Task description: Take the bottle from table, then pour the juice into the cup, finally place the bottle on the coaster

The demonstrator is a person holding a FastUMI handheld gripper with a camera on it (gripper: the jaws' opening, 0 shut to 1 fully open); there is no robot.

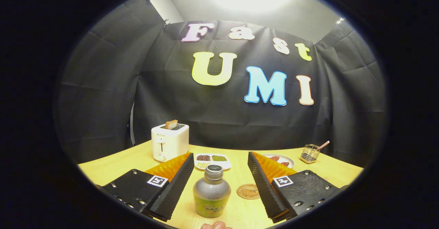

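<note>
The bottle [211,192] stands straight up on the yellow table [113,167]. It has no cap on, so its mouth is open at the top. It sits right between the two fingers of the gripper [219,160], a bit nearer the left finger. The fingers are spread wide apart and do not touch the bottle on either side. So the gripper is let go and holds nothing yet.

Just beside the bottle, on its right, lies the round coaster [249,191], flat on the table. I can't pick out the cup for the juice.

The step now looks like grabbing the bottle. To do it well, move the gripper a little so the bottle sits in the middle of the gap. Then close both fingers slowly on its fat middle part, not the thin neck. Keep it standing straight, since the juice could spill out of the open top. Don't bump it with one finger first, or it may tip over.

Farther back are a white toaster [169,142] with toast in it, a tray of beans [212,160], a plate [279,159] and a small wire holder [309,153].
</note>
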